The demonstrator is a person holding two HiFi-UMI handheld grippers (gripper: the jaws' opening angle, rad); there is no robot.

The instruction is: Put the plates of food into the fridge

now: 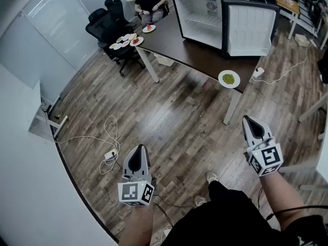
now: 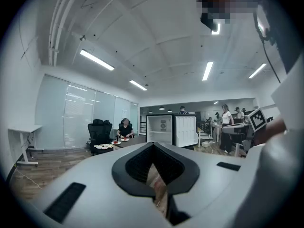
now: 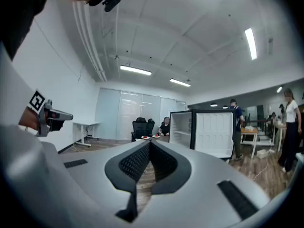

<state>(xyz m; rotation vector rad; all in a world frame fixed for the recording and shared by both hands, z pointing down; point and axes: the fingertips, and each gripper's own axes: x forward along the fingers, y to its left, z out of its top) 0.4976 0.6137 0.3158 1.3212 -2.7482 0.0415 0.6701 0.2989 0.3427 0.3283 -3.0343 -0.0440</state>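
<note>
I stand on a wood floor point(image 1: 169, 117), well back from a dark table point(image 1: 195, 55), with both tools held level out in front of me. The left tool point(image 1: 137, 155) and the right tool point(image 1: 252, 124) are each clenched tight with nothing between the jaws. I judge that this is a carry posture, since nothing is yet within reach. A small fridge point(image 1: 225, 22) sits on the table with its door swung open toward me, so it is ready to take plates, and I see none inside. The nearest plate of green food point(image 1: 228, 79) lies at the table's near corner, just in front of the fridge. More plates of food point(image 1: 125, 41) cluster at the far end, near a seated person point(image 1: 148, 1). Only the head view shows the green plate and a cable point(image 1: 110, 137) looping on the floor to my left. The left gripper view looks over its shut tool point(image 2: 153, 145) at the fridge point(image 2: 171, 131) from the side and at people standing behind it. The right gripper view, over its own shut tool point(image 3: 148, 144), shows the open door's white inner face point(image 3: 216, 132) most plainly.
</note>
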